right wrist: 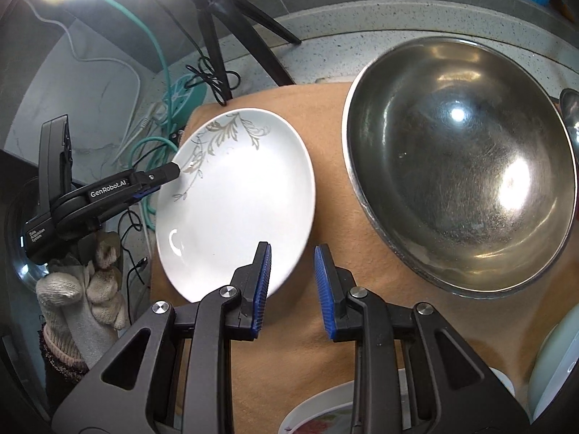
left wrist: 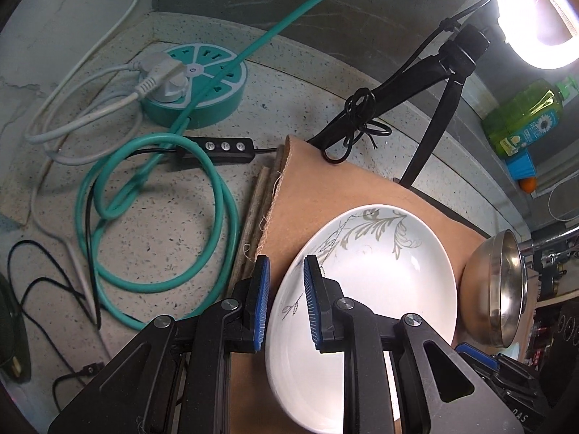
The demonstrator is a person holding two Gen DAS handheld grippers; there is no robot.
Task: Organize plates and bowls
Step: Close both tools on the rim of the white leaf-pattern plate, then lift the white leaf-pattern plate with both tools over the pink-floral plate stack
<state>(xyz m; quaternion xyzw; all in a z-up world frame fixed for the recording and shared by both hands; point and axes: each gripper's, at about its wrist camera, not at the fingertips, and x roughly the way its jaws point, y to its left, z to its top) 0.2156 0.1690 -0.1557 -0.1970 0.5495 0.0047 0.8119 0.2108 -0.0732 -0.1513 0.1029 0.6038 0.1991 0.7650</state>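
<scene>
A white plate with a grey leaf pattern (left wrist: 365,289) (right wrist: 235,202) lies on a tan cloth mat (left wrist: 325,199) (right wrist: 325,325). My left gripper (left wrist: 286,300) straddles the plate's left rim, one finger inside and one outside, with a gap between the pads; it also shows in the right wrist view (right wrist: 170,177) at that rim. My right gripper (right wrist: 291,289) is open and empty, just above the plate's near right rim. A large steel bowl (right wrist: 459,162) (left wrist: 495,289) sits to the right of the plate.
A teal round power strip (left wrist: 195,83) with coiled teal and white cables lies on the speckled counter at left. A black tripod (right wrist: 224,36) with a ring light stands behind the mat. More dishes (right wrist: 318,416) sit at the near right edge. A green bottle (left wrist: 524,115) stands at the far right.
</scene>
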